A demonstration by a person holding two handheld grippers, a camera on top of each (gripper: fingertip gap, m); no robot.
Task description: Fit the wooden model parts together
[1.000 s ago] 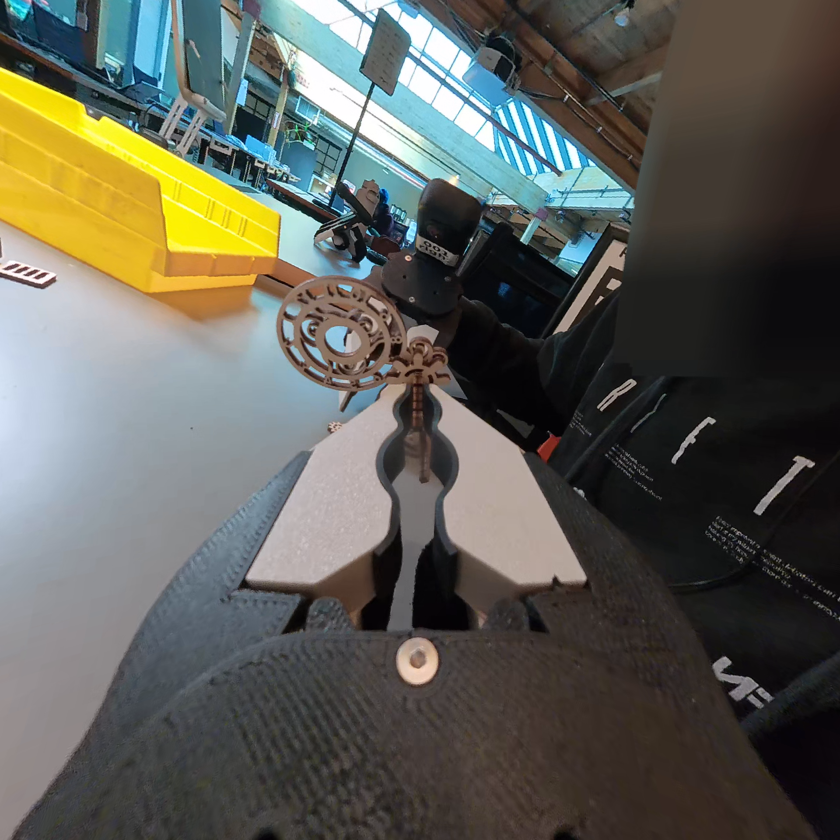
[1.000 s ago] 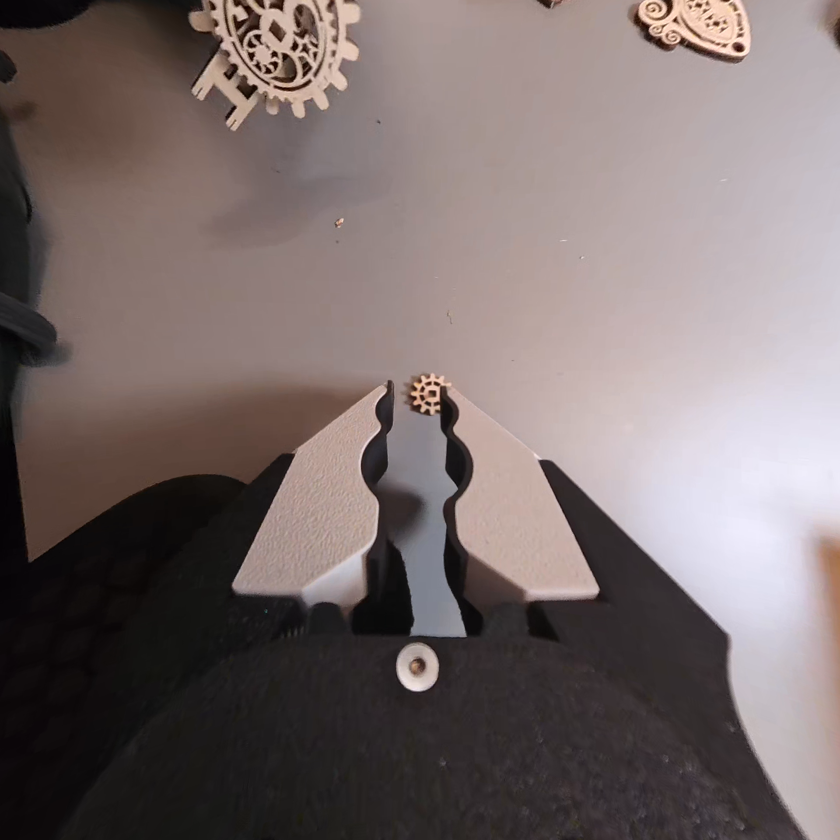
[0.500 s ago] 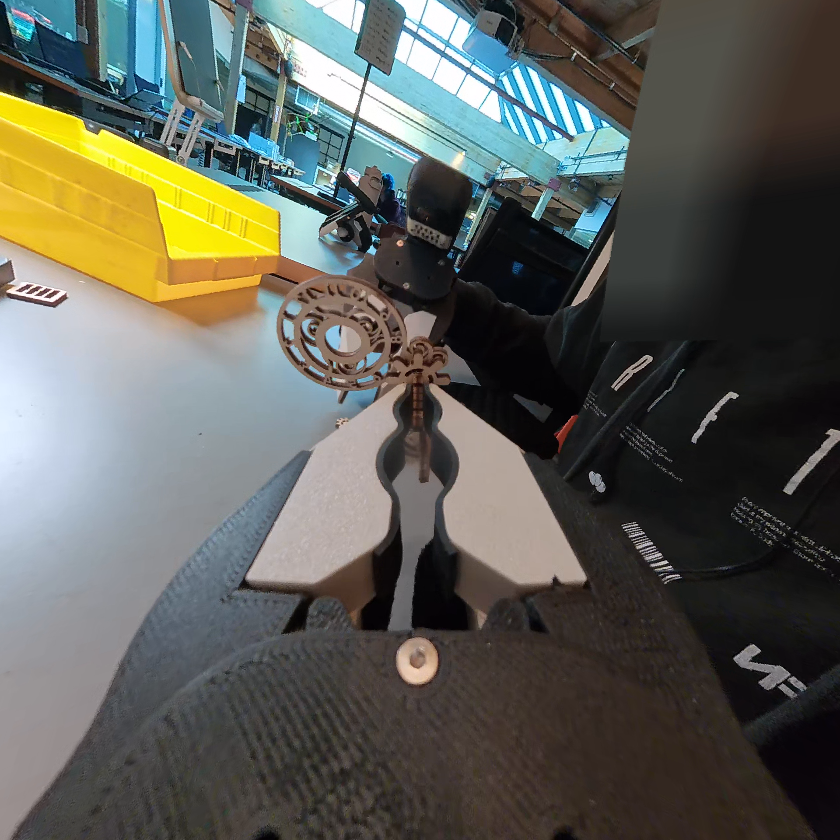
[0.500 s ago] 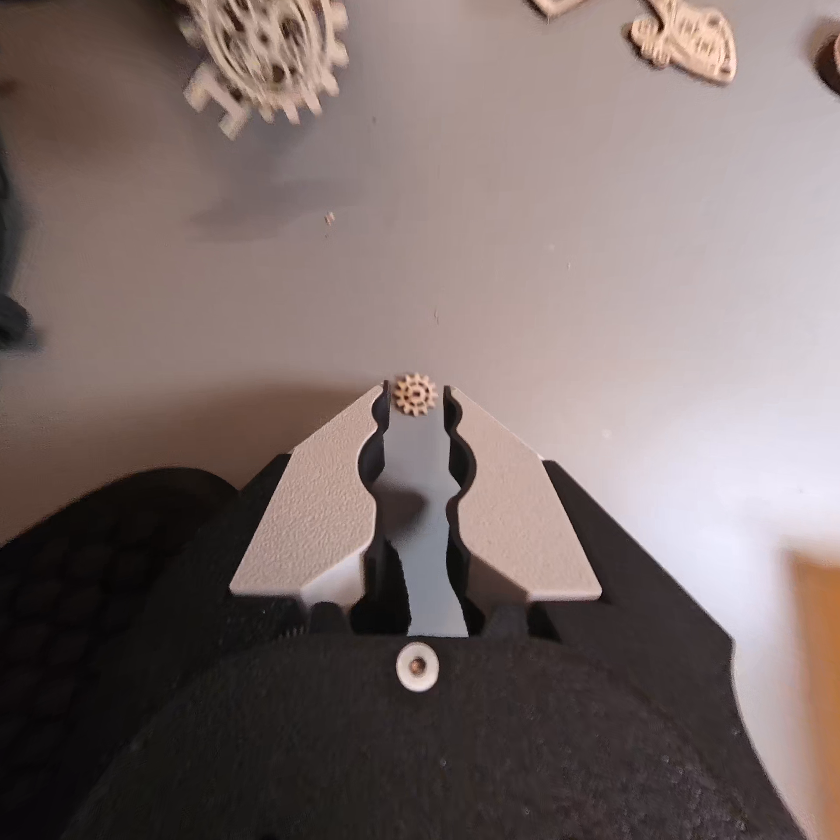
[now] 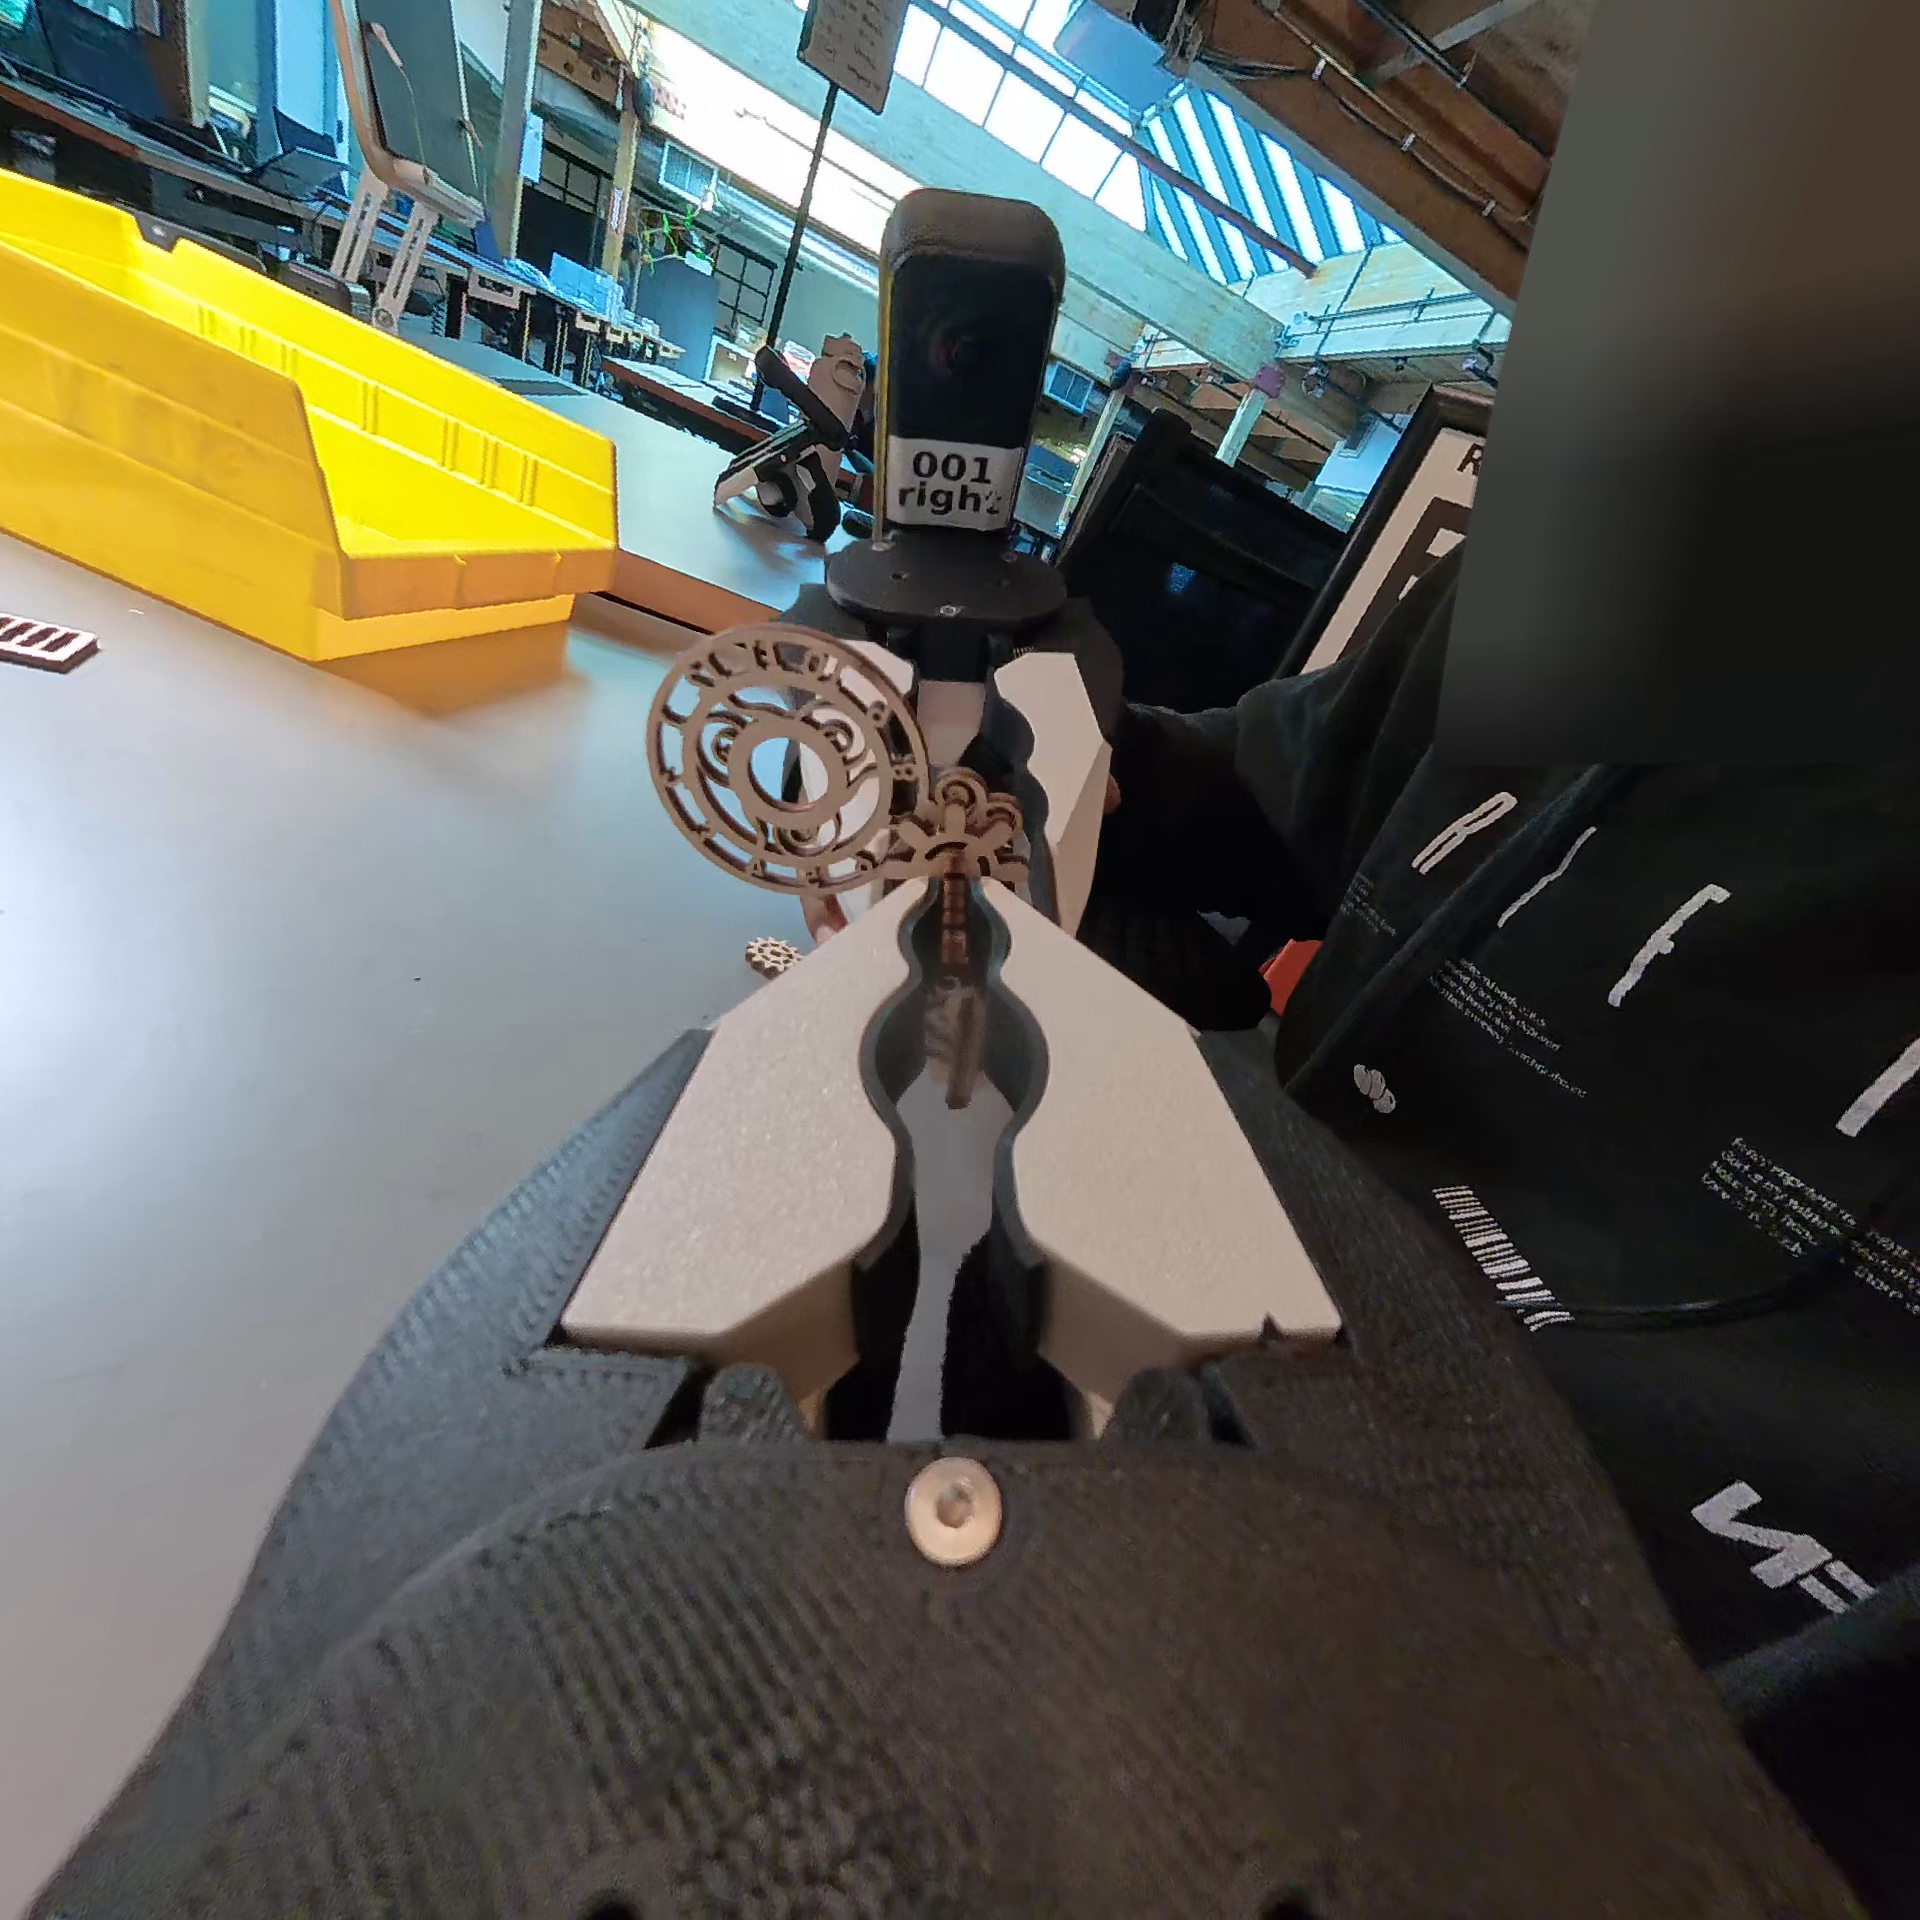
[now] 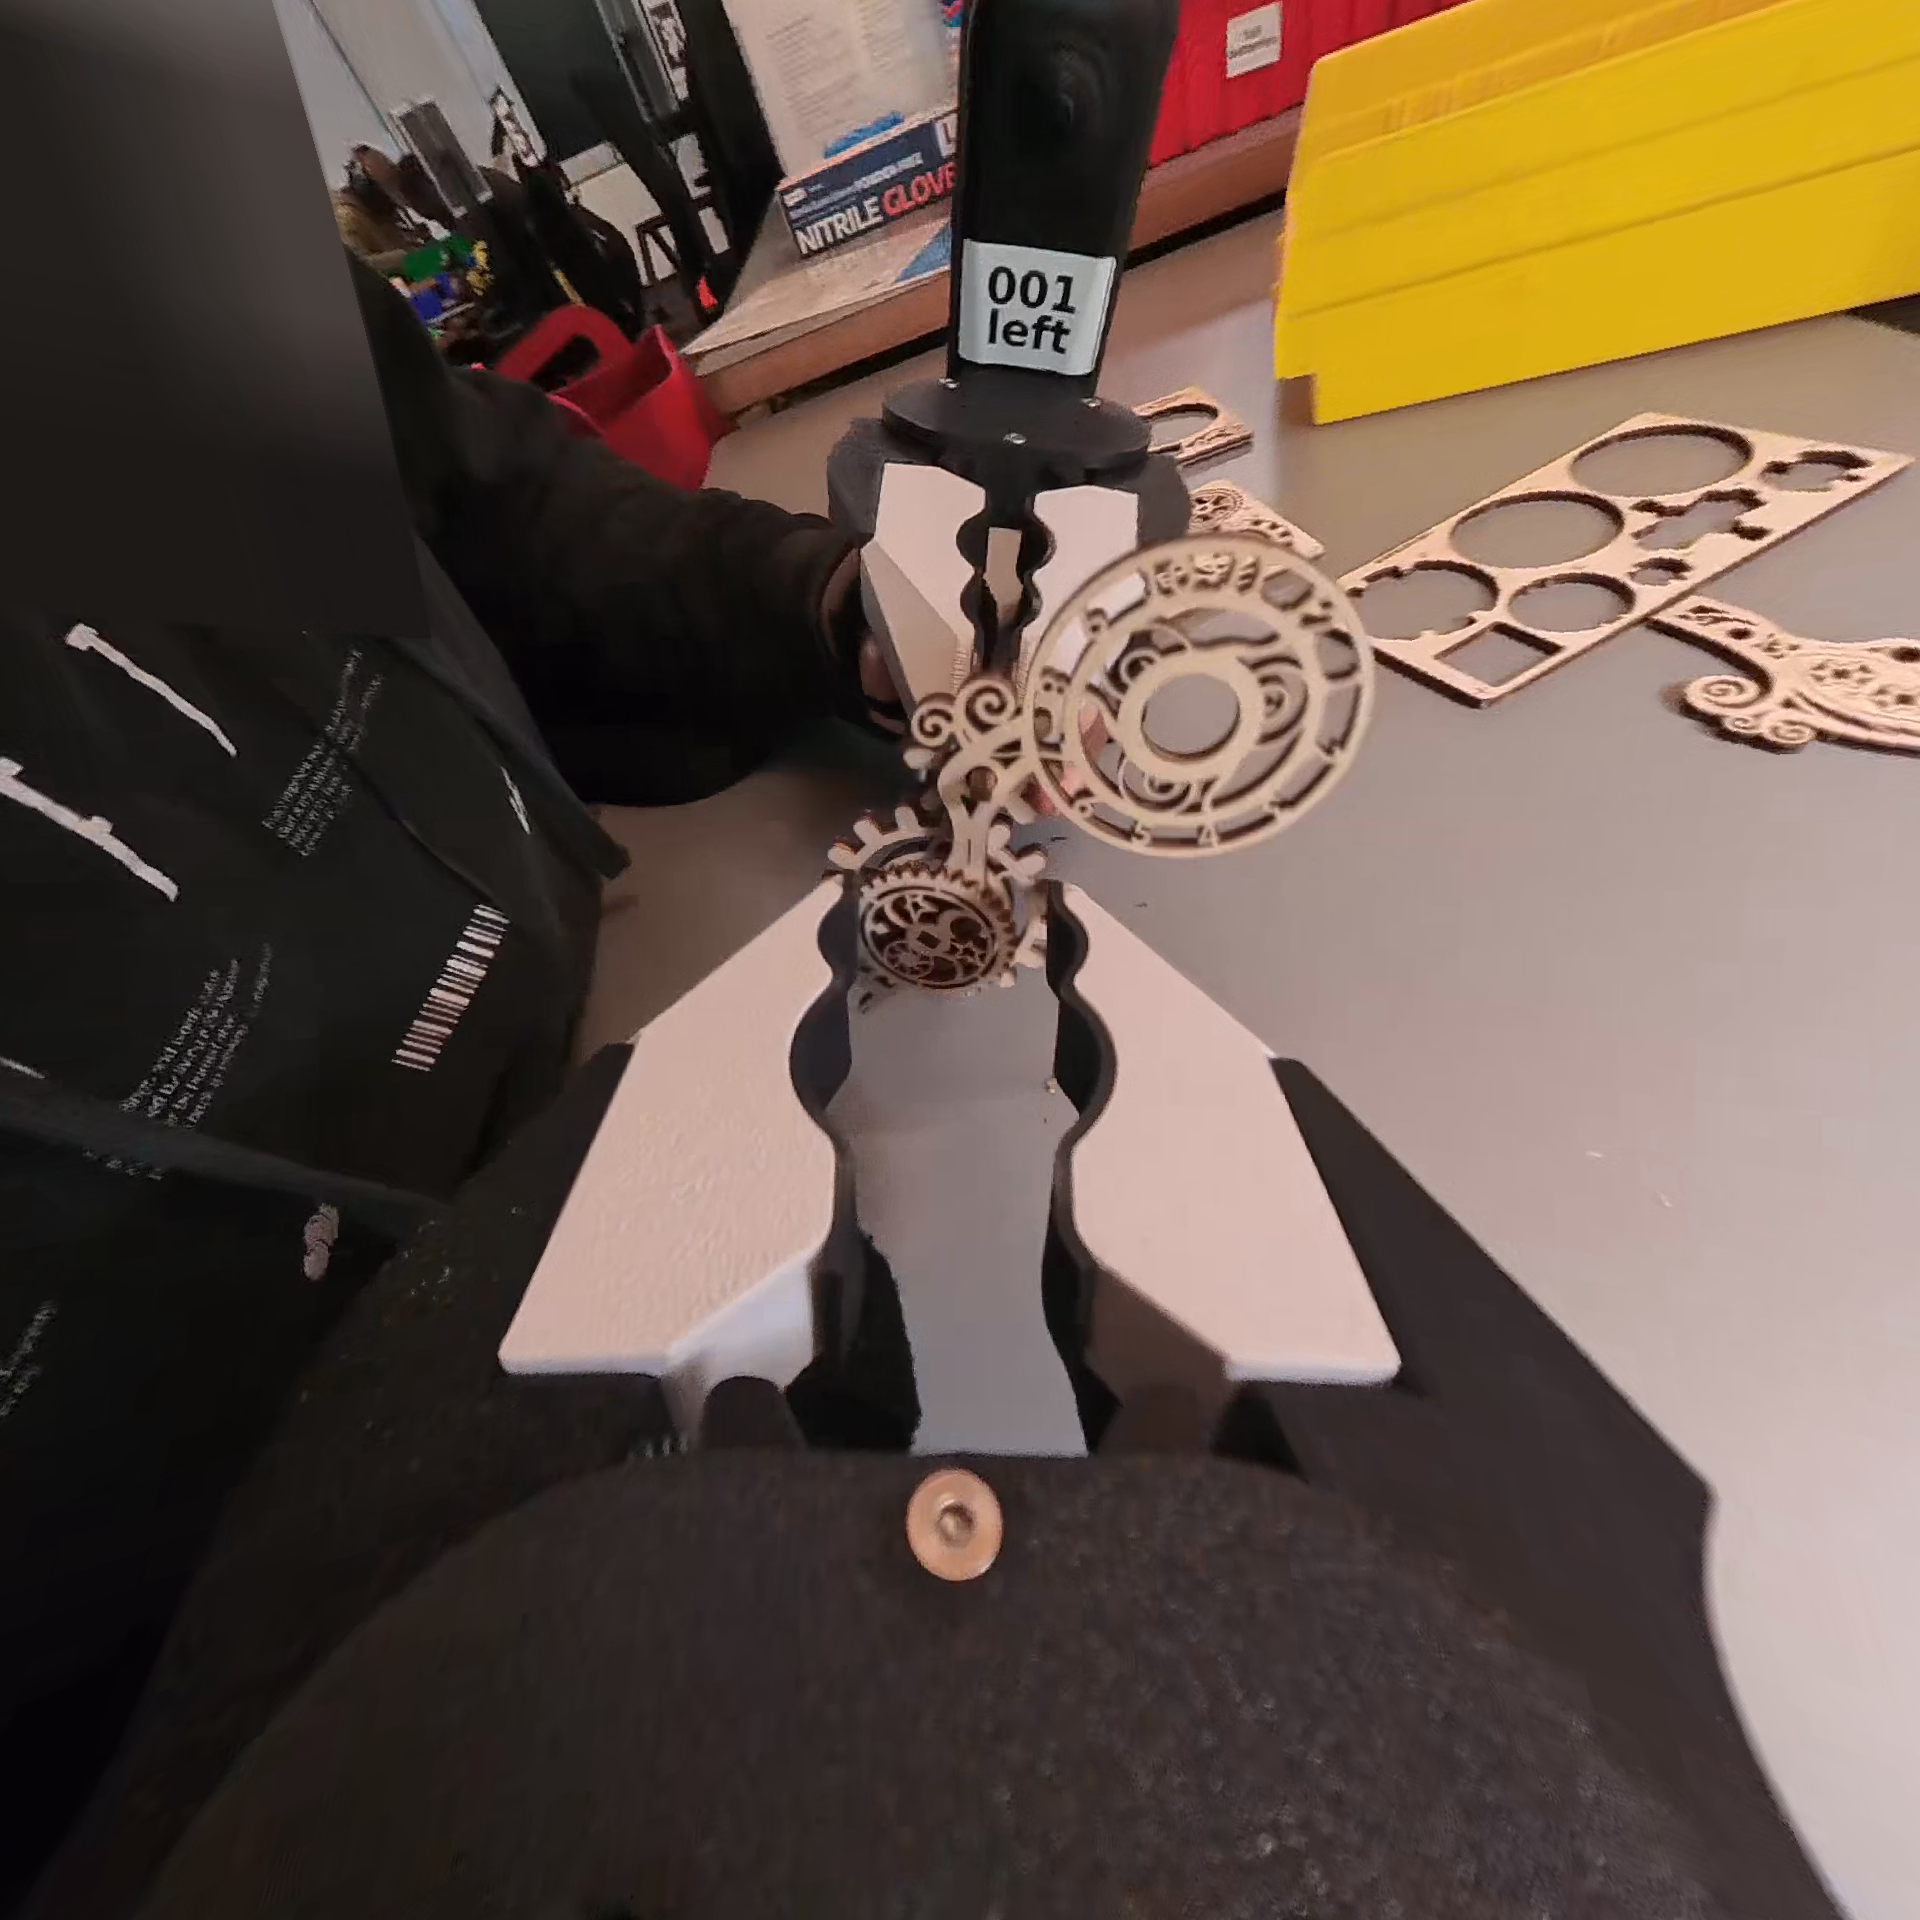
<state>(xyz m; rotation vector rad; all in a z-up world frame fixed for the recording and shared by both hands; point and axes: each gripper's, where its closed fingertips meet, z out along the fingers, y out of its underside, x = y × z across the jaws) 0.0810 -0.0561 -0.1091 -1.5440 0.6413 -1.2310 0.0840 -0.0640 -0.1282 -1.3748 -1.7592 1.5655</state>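
Wooden filigree fills the middle of both views. The left gripper (image 5: 951, 906) has its jaws drawn nearly together, clamped on the thin stem of the dial part (image 5: 744, 771), which stands edge-on between the fingers. The round dial rises up and to the left of the tips, with a small scrolled flourish just above them. This part is held in the air, clear of the grey table (image 5: 260, 987).

Facing it from the far side is the right gripper (image 6: 940, 920). Its jaws stand well apart, and a toothed gear (image 6: 930, 935) sits between the tips, filling most of the gap. Whether the fingers actually pinch the gear I cannot tell. In the right wrist view the dial part's stem crosses the gear's upper edge, so the two pieces meet or overlap there. The dial leans up to the right.

A tiny gear (image 5: 771, 953) lies flat on the table, just left of the left gripper's tips. A yellow bin (image 5: 312, 468) stands far left, and a small dark slotted piece (image 5: 42, 644) lies near it at the picture's edge.

In the right wrist view, a cut-out sheet (image 6: 1621, 551) with round holes lies on the table far right. A scrolled piece (image 6: 1808, 696) lies just nearer than it. A person in a dark printed top (image 5: 1558, 1039) sits close beside both grippers.
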